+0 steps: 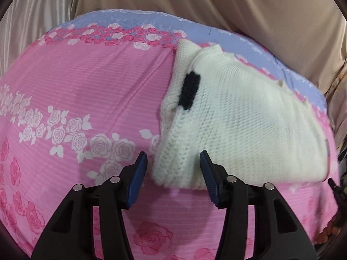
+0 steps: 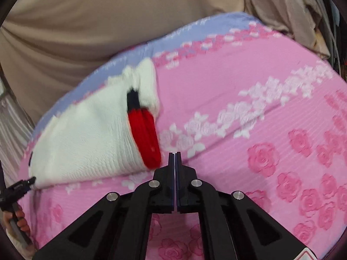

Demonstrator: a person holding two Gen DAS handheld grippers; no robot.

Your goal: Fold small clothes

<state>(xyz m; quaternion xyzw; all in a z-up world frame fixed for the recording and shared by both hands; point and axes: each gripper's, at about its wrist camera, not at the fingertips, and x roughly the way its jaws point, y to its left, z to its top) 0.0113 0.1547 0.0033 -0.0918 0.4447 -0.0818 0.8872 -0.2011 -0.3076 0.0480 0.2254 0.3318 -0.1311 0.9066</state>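
A small white knitted sweater lies folded on a pink rose-print bedsheet. It has a black patch near its left edge. My left gripper is open, its blue-padded fingers straddling the sweater's near left corner. In the right wrist view the sweater lies at the left, with a red and black knitted part on its right edge. My right gripper is shut and empty, just right of that red part. The left gripper shows at the sweater's near left corner.
The bedsheet has a lilac band along its far edge. Beige cloth hangs behind the bed. Crumpled fabric and cables sit at the far right.
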